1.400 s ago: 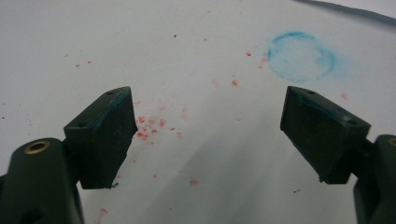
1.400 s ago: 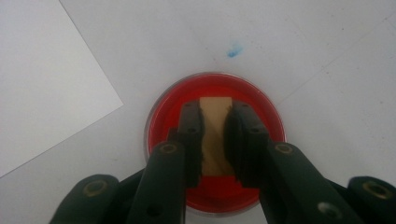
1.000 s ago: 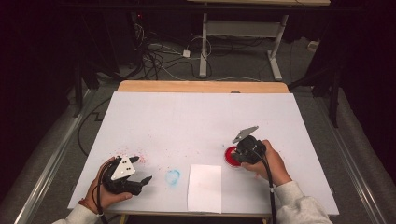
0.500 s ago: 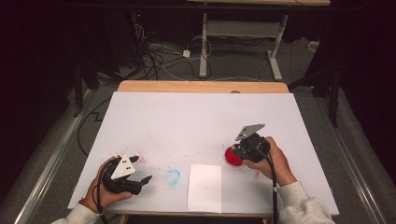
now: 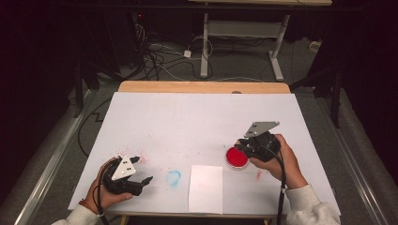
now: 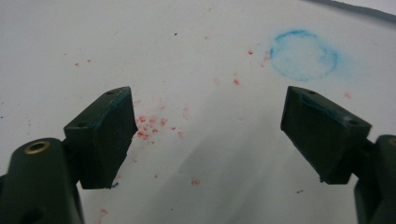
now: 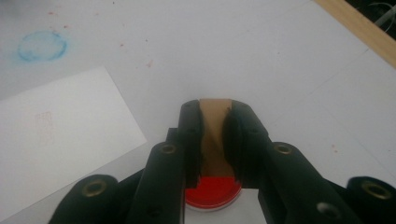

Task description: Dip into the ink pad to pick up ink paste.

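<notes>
High view: the right gripper (image 5: 245,146), held in the person's right hand, hangs over a round red ink pad in a shallow white dish (image 5: 236,158) that sits on the white paper-covered tabletop (image 5: 197,122), toward its near right part. Just left of the dish lies a white rectangular sheet of paper (image 5: 205,188), reaching almost to the near edge. Left of that sheet is a faint blue ring-shaped stain (image 5: 173,177). The left gripper (image 5: 141,171) rests near the near-left corner.

Left gripper view: its two black jaws stand wide apart with nothing between them, above scattered red specks (image 6: 149,126); the blue ring (image 6: 303,56) lies beyond the right-hand jaw.

Right gripper view: the right gripper's jaws are pressed in on a small tan wooden block (image 7: 215,135), probably a stamp, though its lower end is hidden. The red pad (image 7: 212,191) shows directly beneath it, and the white sheet (image 7: 60,140) lies to the left.
</notes>
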Demonstrator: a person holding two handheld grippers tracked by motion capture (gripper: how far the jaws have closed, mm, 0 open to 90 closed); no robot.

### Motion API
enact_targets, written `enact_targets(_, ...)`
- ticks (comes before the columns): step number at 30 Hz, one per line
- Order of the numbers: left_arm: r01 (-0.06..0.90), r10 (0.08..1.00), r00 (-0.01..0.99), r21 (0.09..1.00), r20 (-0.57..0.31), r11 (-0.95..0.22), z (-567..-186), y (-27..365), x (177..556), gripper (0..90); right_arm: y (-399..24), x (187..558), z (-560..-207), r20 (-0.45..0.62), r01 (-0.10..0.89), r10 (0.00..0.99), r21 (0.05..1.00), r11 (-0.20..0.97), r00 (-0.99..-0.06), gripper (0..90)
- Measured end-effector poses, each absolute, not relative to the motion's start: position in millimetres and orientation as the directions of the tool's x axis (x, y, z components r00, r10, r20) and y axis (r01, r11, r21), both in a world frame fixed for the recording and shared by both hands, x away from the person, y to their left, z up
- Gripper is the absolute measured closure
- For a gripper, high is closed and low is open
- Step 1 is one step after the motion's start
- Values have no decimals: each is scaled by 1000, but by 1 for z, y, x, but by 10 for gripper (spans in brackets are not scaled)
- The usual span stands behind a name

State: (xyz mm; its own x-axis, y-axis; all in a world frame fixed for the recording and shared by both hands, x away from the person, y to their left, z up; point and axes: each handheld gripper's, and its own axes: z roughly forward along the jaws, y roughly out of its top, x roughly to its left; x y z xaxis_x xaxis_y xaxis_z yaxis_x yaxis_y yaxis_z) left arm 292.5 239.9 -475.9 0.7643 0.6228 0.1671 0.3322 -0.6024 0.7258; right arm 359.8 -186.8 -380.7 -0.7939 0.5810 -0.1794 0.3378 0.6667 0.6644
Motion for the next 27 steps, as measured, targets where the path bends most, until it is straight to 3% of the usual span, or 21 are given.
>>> enact_targets(17,334,621,767,723,164,-604,-476,239,293,176,-186,352,-368,-168,315,573,696,646,-802,764)
enact_targets(27,339,619,768,718,162,-608,-477,239,293,176,-180,365,-391,-164,356,563,626,694,-810,763)
